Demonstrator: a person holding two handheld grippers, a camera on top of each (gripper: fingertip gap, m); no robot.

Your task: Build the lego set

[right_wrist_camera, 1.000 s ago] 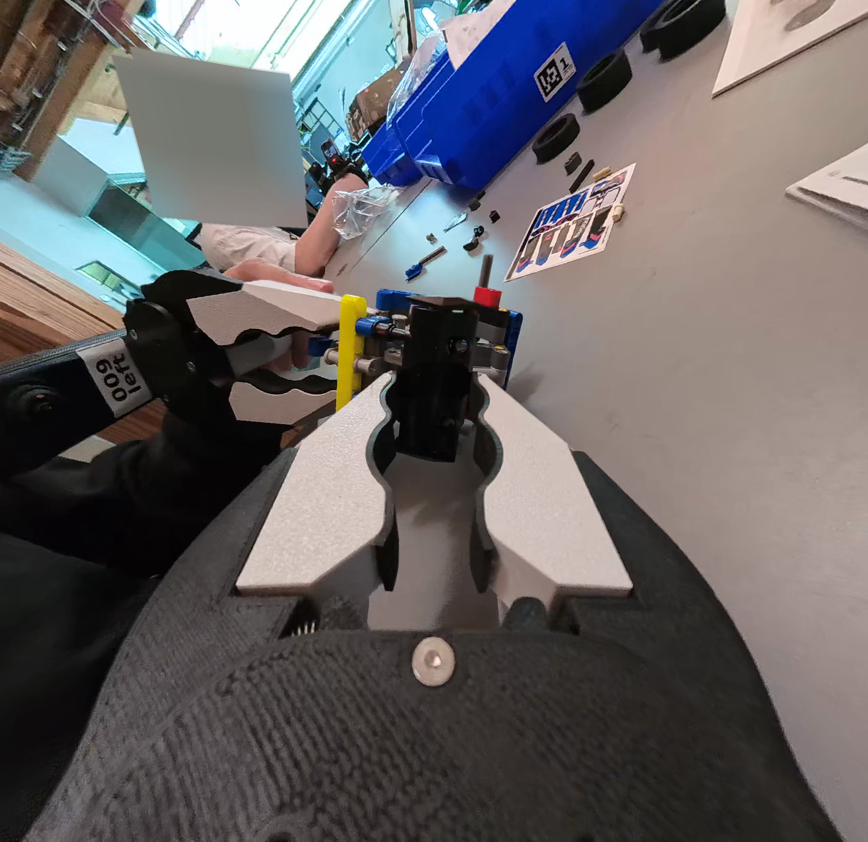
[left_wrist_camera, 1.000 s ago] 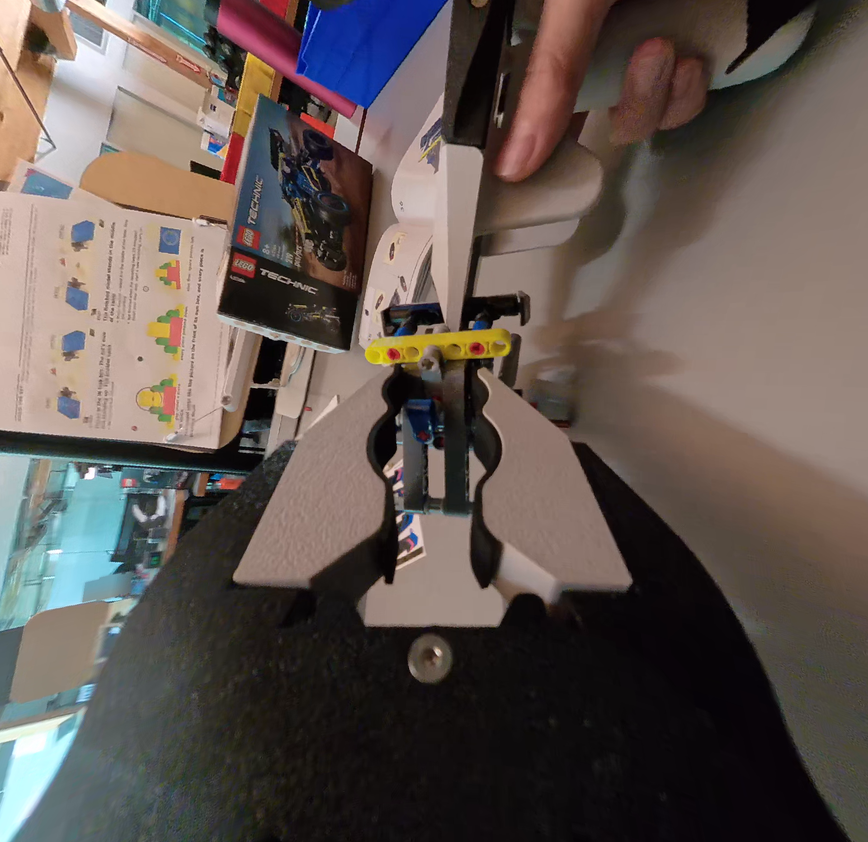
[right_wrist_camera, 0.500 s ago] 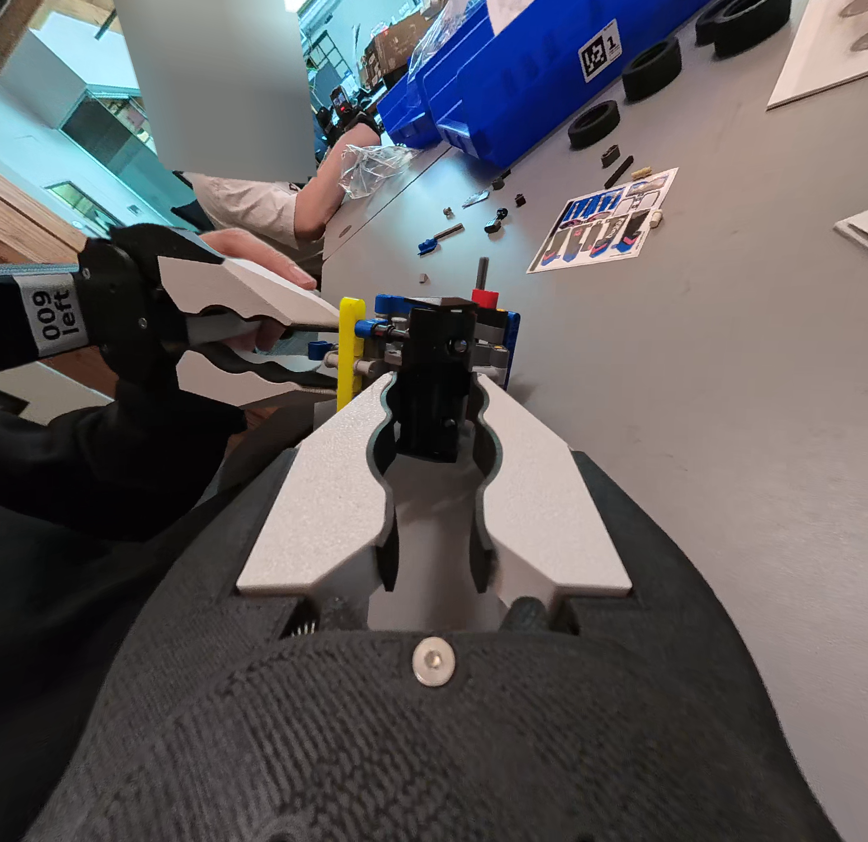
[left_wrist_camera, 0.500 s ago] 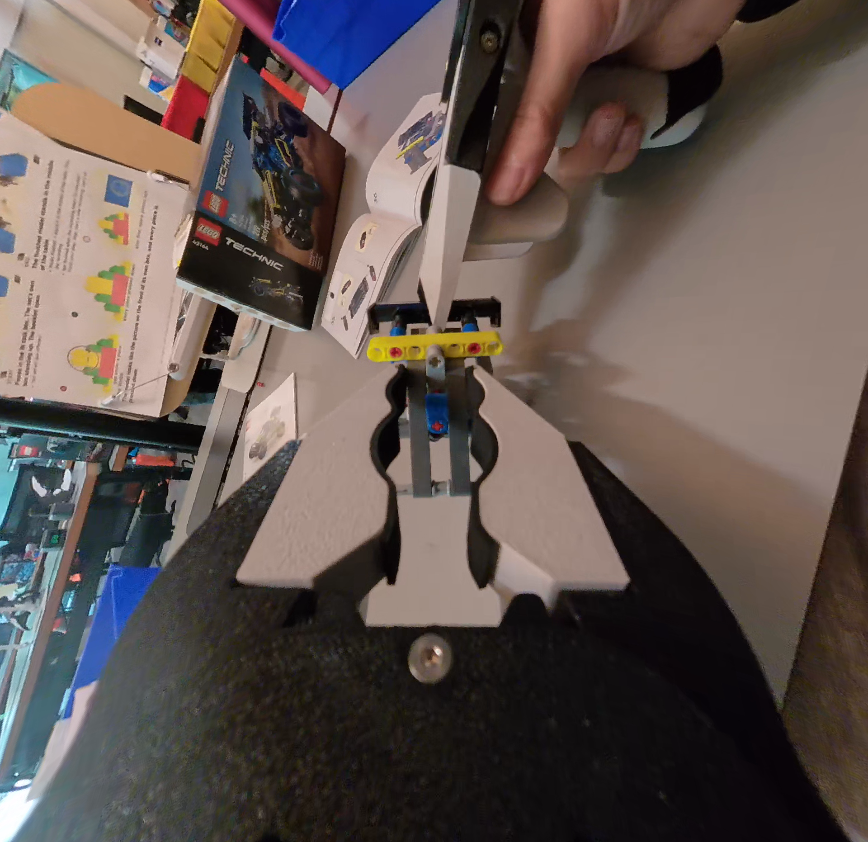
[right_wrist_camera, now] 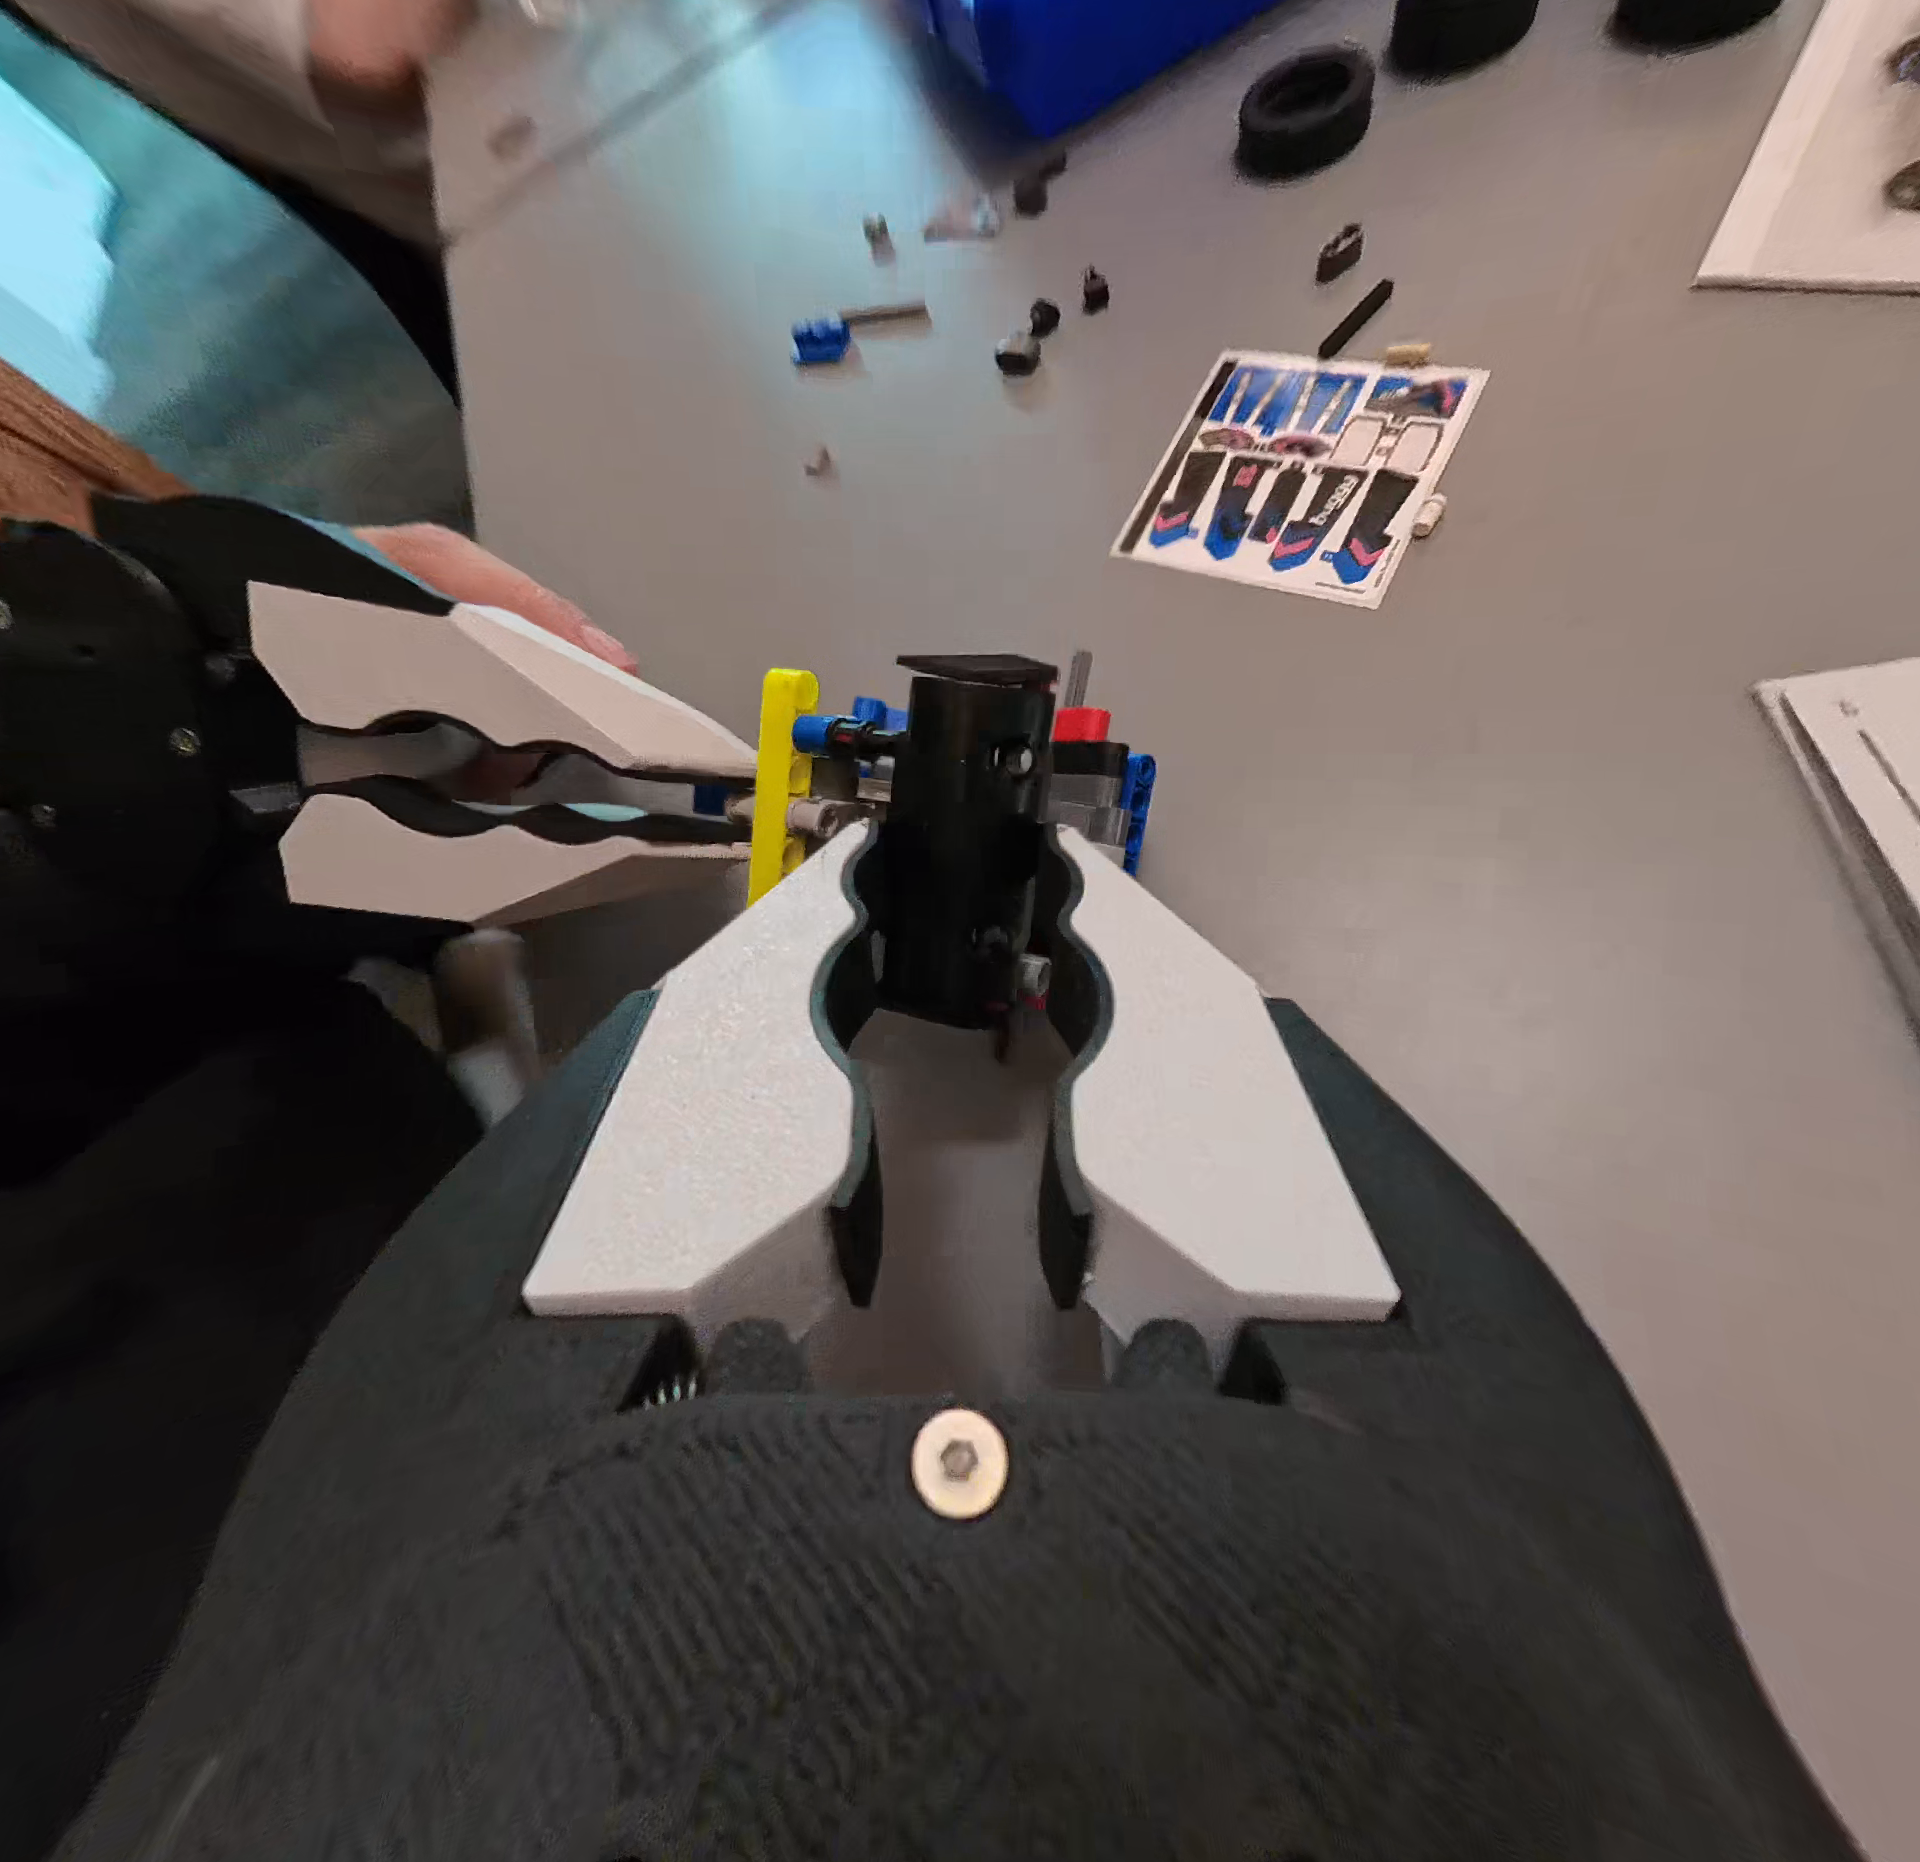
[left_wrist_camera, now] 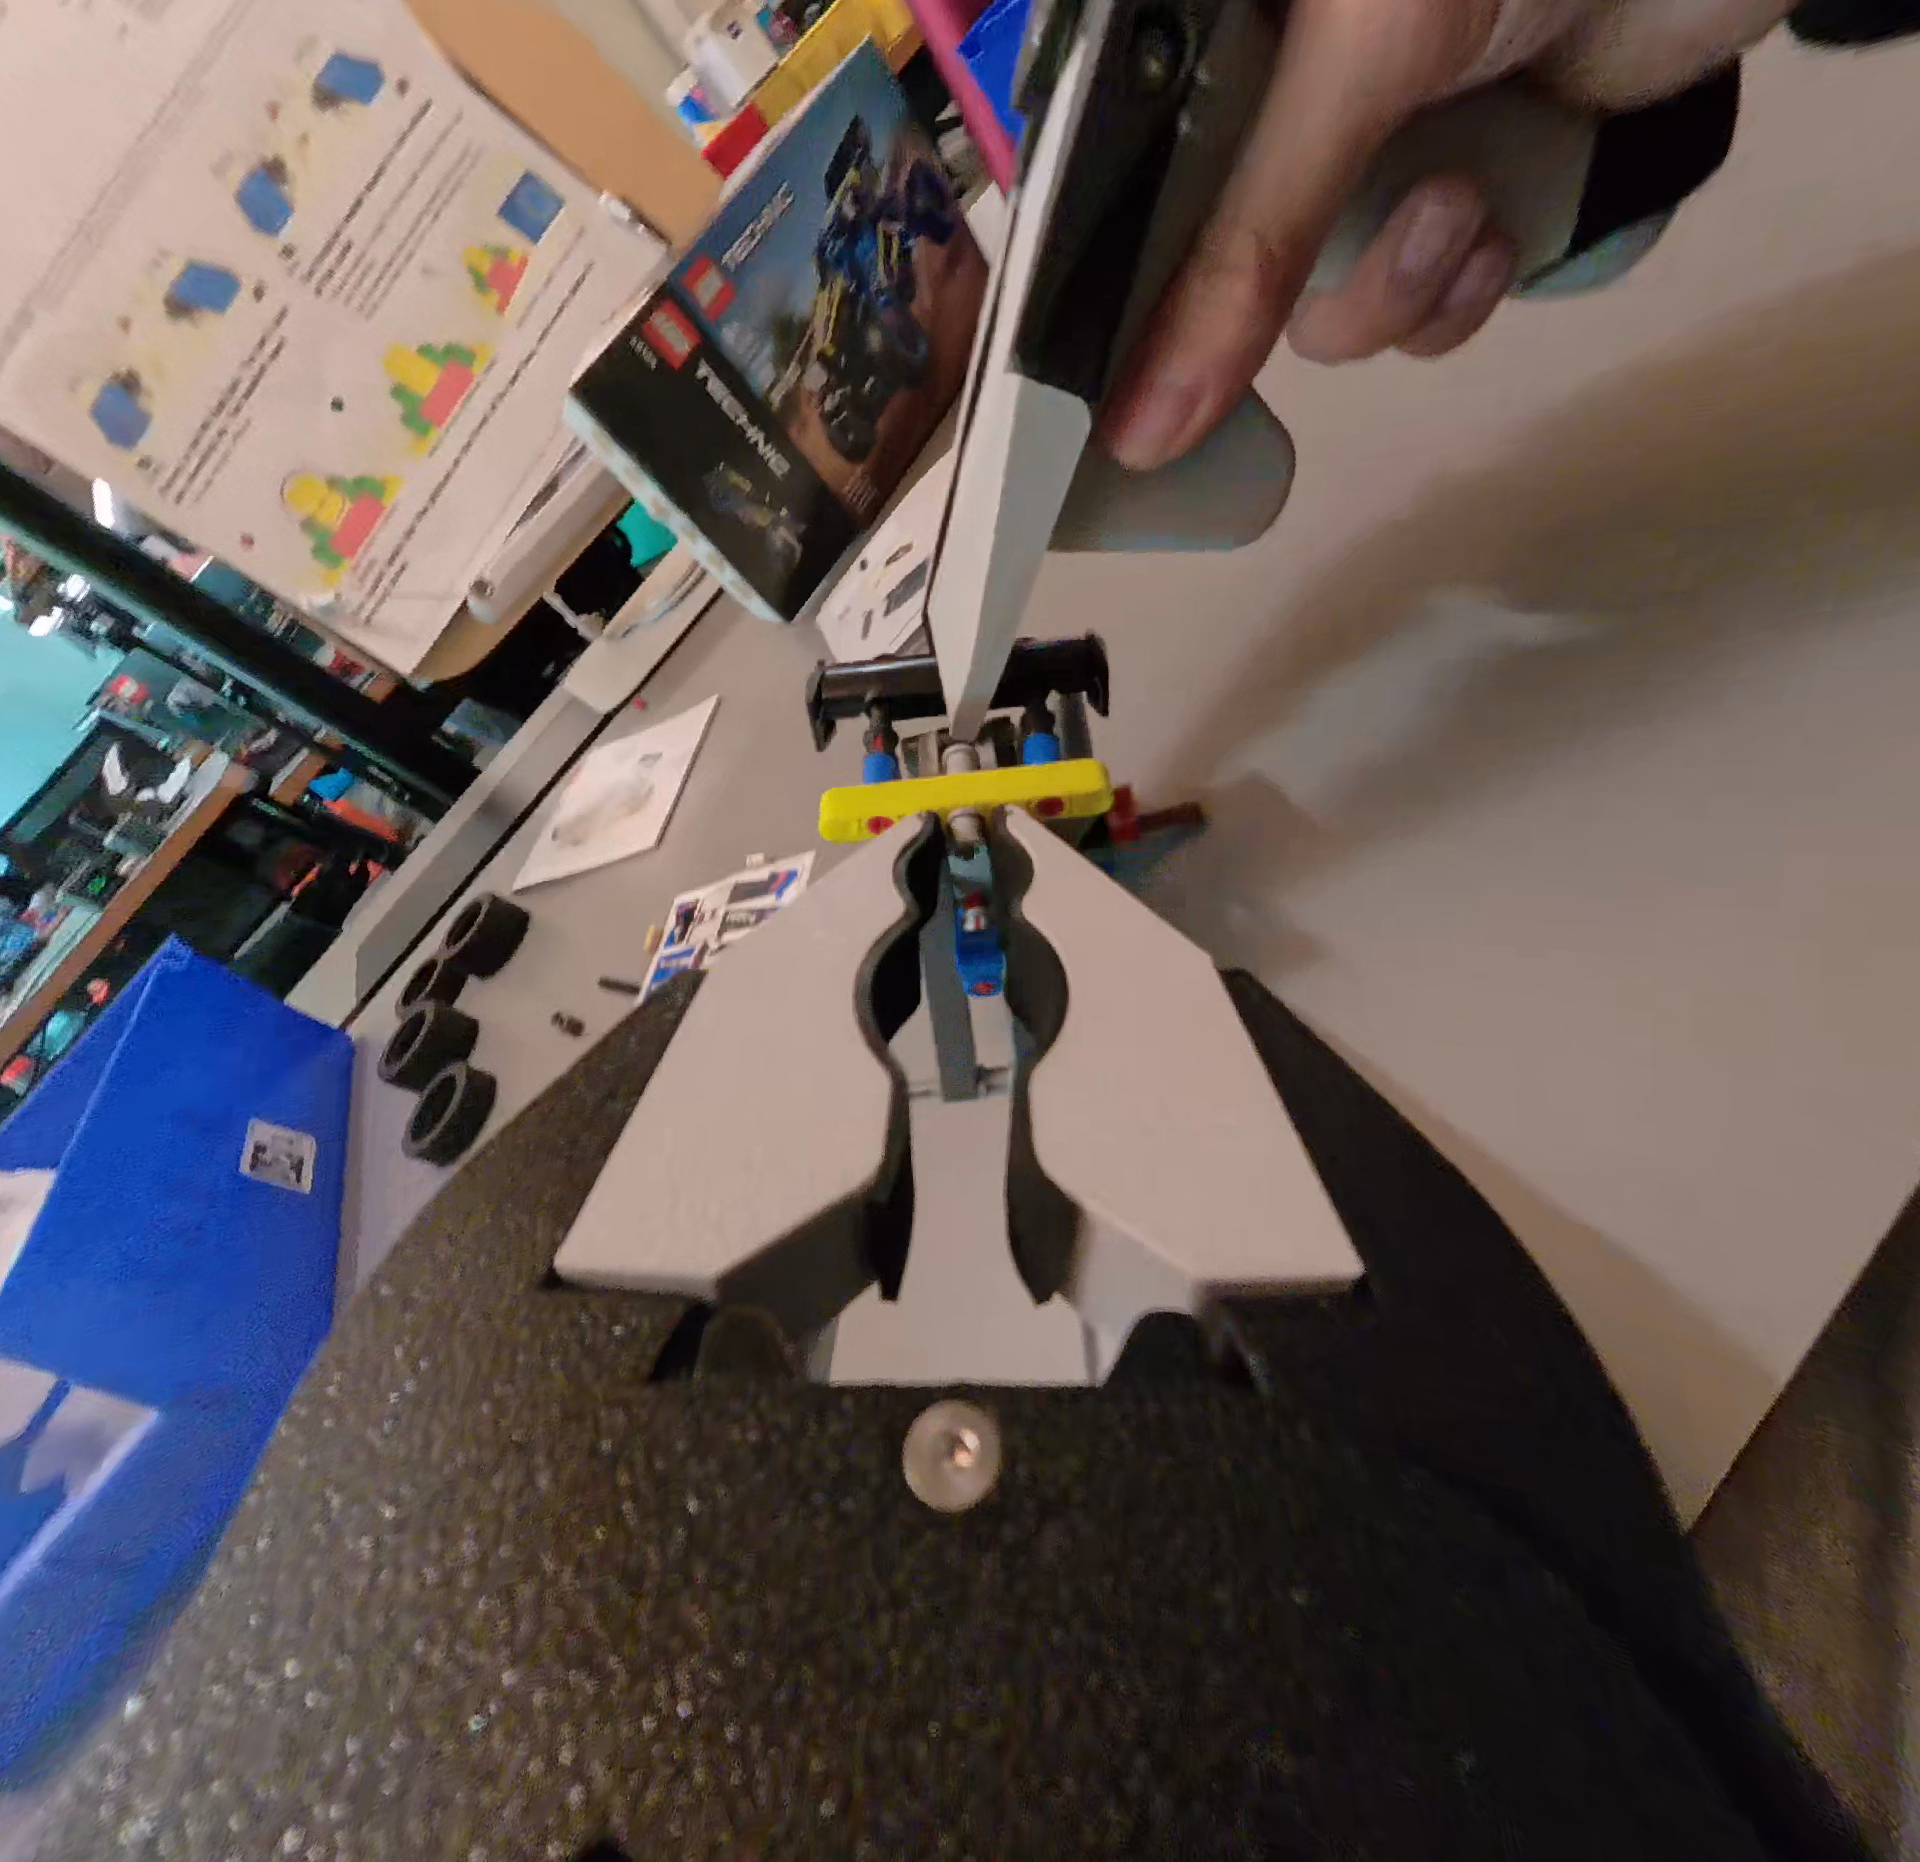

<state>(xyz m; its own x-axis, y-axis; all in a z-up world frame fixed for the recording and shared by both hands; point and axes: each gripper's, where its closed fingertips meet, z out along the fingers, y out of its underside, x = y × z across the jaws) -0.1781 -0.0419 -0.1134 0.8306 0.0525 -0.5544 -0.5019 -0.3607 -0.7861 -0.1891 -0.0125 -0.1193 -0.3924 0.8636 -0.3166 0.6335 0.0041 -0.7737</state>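
Observation:
A small brick assembly is held between both grippers above the grey table [right_wrist_camera: 1455,981]. My right gripper [right_wrist_camera: 961,846] is shut on its black block [right_wrist_camera: 971,773], both pads pressing its sides. A yellow beam [right_wrist_camera: 784,752] crosses the assembly's left end, with blue pins and a red piece [right_wrist_camera: 1081,723] behind. My left gripper [left_wrist_camera: 961,825] is shut on a light grey pin [left_wrist_camera: 964,827] that sticks out of the middle of the yellow beam [left_wrist_camera: 1060,778]. Grey beams and a blue piece [left_wrist_camera: 979,955] lie in the hollow between its fingers. In the right wrist view the left gripper [right_wrist_camera: 727,794] comes in from the left.
A sticker sheet [right_wrist_camera: 1299,472], loose small parts [right_wrist_camera: 1039,326], black tyres [right_wrist_camera: 1304,113], a blue bin [right_wrist_camera: 1091,15] and booklets [right_wrist_camera: 1829,129] lie on the table. The left wrist view shows a toy box [left_wrist_camera: 790,358], tyres [left_wrist_camera: 436,1033] and a blue bin [left_wrist_camera: 156,1189]. Less than 4 cm separates the two grippers' tips.
My left gripper's jaws have narrowed from a wider hold around the grey beams and closed on the grey pin. Both grippers and the assembly have tilted. The right grasp has not changed.

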